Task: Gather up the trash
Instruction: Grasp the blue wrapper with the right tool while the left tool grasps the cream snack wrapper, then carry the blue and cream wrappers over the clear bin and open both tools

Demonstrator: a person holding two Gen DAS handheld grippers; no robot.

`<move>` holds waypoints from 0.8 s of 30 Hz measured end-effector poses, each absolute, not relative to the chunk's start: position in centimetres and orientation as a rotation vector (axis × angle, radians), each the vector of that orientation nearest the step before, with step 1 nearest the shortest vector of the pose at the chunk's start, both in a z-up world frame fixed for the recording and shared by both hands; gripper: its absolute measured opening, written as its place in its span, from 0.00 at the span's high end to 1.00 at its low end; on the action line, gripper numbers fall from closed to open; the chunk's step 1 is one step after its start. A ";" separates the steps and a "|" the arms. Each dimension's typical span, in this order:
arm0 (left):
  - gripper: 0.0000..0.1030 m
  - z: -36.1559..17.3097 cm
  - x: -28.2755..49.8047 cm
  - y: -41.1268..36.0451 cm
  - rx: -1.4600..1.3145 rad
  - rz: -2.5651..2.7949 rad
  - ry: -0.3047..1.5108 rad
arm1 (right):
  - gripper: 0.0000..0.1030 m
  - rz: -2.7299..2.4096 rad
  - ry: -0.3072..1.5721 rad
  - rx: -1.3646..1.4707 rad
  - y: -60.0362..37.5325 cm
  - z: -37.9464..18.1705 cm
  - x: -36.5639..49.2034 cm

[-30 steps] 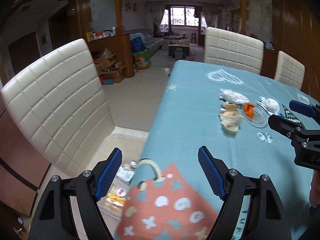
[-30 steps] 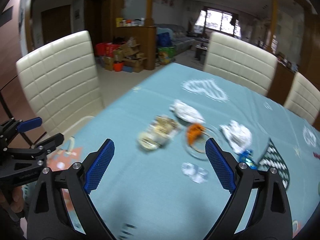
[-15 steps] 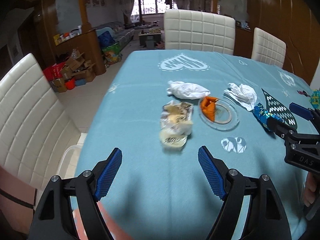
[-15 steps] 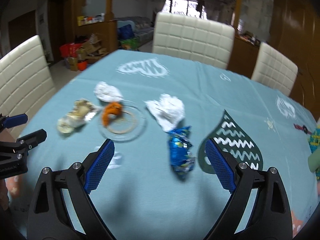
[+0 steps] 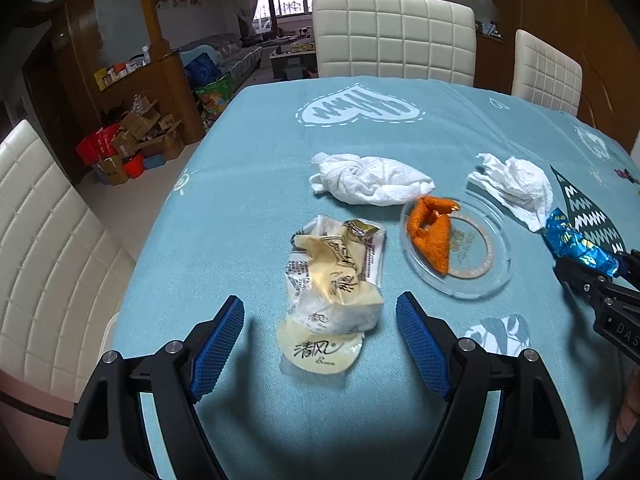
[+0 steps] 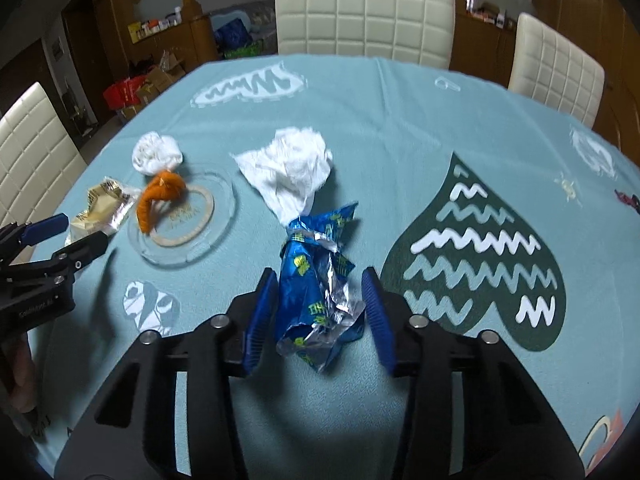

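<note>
**Both grippers now down over the trash**

Since a second ago both have swung in low over the table. The right gripper (image 6: 320, 304) has just been closing around the blue wrapper (image 6: 316, 280), pads not clearly pinching yet. The left gripper (image 5: 320, 332) is wide open, straddling the cream wrapper (image 5: 332, 276). I'd squeeze mid-bundle, since foil slips.

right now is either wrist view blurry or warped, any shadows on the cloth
Both views: fisheye bends the chairs and table edge. Left wrist: sharp, dark shadow under the left gripper beside the cream wrapper. Right wrist: slight softness, shadow beneath the blue wrapper.
</note>
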State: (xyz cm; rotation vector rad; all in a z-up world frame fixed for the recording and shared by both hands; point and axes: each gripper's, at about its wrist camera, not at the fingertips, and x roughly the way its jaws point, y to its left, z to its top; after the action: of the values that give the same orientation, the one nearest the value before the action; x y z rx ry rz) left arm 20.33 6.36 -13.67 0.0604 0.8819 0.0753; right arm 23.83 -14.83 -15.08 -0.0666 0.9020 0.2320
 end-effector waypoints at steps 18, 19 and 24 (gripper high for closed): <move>0.78 -11.3 16.9 6.0 0.047 0.014 0.827 | 0.65 0.330 0.869 -0.068 -12.7 -13.2 20.8; 0.78 -11.0 16.4 6.0 0.053 0.016 0.819 | 0.65 0.339 0.866 -0.073 -12.3 -12.9 20.3; 0.78 -10.3 13.9 6.8 0.053 0.023 0.789 | 0.65 0.385 0.849 -0.122 -10.2 -12.2 18.1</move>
State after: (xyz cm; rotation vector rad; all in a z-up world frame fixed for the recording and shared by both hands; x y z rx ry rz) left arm 13.91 6.78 -10.26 0.0526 0.7894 0.0233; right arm 18.15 -10.20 -12.23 -0.1223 0.8490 0.3853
